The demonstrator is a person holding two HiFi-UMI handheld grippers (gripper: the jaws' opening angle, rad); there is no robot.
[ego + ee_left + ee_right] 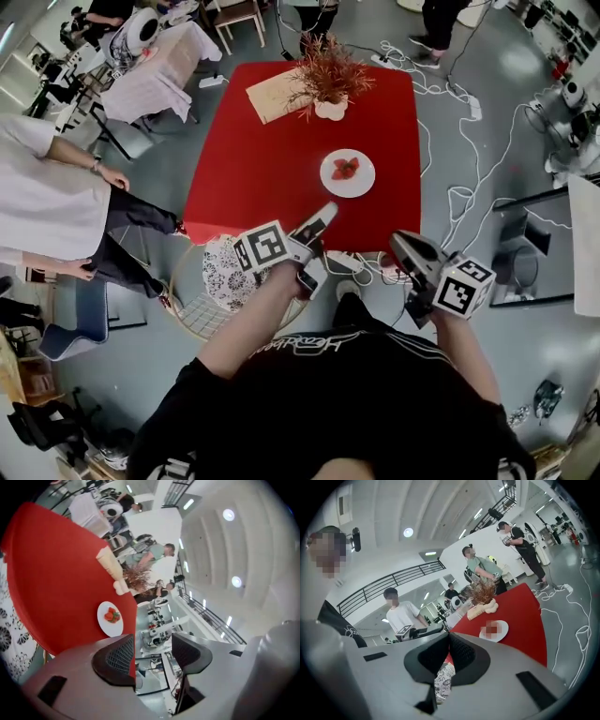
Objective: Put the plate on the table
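— Claws first: how does the left claw (317, 242) stand?
— Released. In the left gripper view the left claw (152, 651) has its jaws wide apart. Dark ribbed pads (118, 657) bare, nothing between, touching nothing. It's held off the table's near edge.
— And the right claw (405, 246)?
— Clenched on itself. In the right gripper view the right claw (449, 641) has pads meeting and nothing pinched. Patterned cloth (443, 681) shows only behind them. This one is also short of the table.
— Plate?
— The plate (362, 184) lies flat on the table (253, 159), near-right part, ahead of both claws and apart from them. The left gripper view has the plate (108, 627) up and left of the jaws. The right gripper view has the plate (503, 629) up and right of them.
— Materials?
— Plate round, white, smooth. Red fruit (345, 169) with some green sits at its middle. Table rectangular, plain red. At the far end, a pale lumpy vase (330, 110) holds dry russet sprigs (328, 70), with a tan mat (272, 94) beside it.
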